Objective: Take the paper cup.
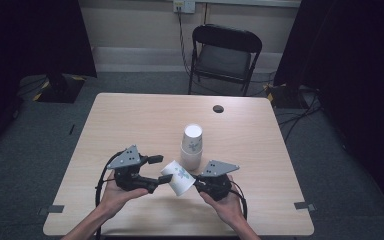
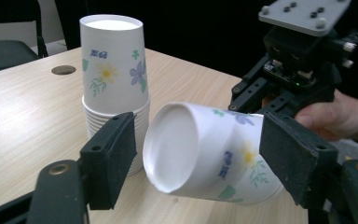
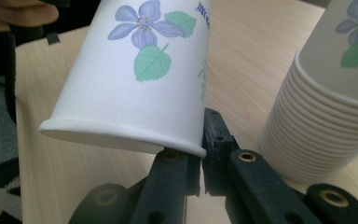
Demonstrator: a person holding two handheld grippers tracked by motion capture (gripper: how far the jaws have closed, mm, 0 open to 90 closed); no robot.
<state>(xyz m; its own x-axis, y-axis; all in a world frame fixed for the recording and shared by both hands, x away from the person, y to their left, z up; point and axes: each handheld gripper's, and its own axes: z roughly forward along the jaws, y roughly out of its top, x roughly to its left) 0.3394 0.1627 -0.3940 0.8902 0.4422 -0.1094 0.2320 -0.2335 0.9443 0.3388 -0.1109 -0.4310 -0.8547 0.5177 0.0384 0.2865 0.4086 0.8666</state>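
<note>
A flowered white paper cup (image 1: 179, 178) is held tilted just above the table, base toward my left hand. My right gripper (image 1: 197, 184) is shut on its rim; in the right gripper view the two jaws (image 3: 200, 156) pinch the rim wall together. My left gripper (image 1: 159, 170) is open, its pads (image 2: 109, 158) standing on either side of the cup's base (image 2: 172, 147); whether they touch it I cannot tell. Just behind stands an upside-down stack of matching cups (image 1: 192, 145), also seen in the left gripper view (image 2: 114, 70) and the right gripper view (image 3: 326, 116).
The wooden table (image 1: 130, 120) has a round cable hole (image 1: 218, 108) near its far edge. A black folding chair (image 1: 225, 55) stands beyond the table. Dark curtains flank both sides, and the cup stack sits close behind both grippers.
</note>
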